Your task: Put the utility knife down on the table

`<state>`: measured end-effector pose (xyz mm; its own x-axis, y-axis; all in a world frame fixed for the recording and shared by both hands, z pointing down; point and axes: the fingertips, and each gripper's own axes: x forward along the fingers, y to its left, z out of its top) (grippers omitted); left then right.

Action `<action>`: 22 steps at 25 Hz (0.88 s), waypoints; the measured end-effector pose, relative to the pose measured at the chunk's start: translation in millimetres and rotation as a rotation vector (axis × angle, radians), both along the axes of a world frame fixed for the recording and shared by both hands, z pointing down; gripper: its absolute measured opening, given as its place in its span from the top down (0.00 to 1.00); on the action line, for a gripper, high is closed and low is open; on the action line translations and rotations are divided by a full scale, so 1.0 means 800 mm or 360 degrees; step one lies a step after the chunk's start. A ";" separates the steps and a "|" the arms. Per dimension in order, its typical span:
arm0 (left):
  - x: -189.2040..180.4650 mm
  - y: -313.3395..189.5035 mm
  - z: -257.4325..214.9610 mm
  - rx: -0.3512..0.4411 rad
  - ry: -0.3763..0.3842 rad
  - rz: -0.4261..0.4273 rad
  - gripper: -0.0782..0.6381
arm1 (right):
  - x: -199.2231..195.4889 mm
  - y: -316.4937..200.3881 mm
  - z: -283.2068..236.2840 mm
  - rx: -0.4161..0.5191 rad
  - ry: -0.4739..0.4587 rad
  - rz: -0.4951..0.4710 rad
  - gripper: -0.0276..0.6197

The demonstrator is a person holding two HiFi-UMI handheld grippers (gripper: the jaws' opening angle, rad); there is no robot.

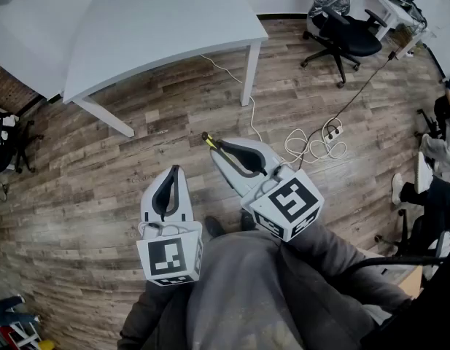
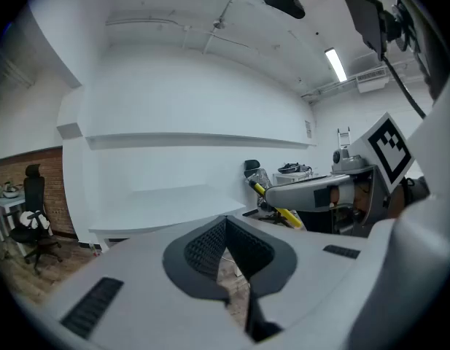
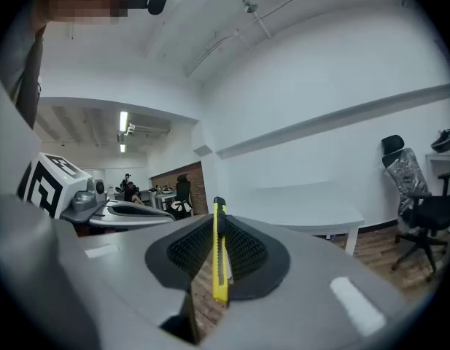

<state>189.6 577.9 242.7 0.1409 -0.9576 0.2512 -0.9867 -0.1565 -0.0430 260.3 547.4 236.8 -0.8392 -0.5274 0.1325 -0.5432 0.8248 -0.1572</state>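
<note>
The knife [image 3: 219,261] sits on edge, pinched by its slim yellow body between the pads of the right gripper [image 1: 222,152]. One end pokes just past the jaw tips, over the floor and well short of the table [image 1: 159,28], while the left gripper [image 1: 171,177] has its jaws together on nothing. The knife looks light, stiff and smooth-sided, so I judge that a mid-body pinch across its flat sides suits it, though it could pivot there, and being thin it will likely tip flat once let go.
</note>
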 end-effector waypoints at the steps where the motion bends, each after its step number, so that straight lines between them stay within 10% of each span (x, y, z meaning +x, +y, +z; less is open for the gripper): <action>1: 0.001 0.002 0.001 -0.0001 0.0000 0.0000 0.89 | 0.001 0.001 0.000 0.0000 0.0001 0.0001 0.88; 22: 0.051 0.017 0.008 -0.0045 -0.0044 -0.0071 0.89 | 0.049 0.005 -0.009 -0.0022 -0.0108 -0.0093 0.88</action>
<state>230.2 591.8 249.5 0.0908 -0.9553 0.2812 -0.9912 -0.1138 -0.0668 299.5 551.4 229.8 -0.8758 -0.4758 0.0814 -0.4819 0.8523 -0.2035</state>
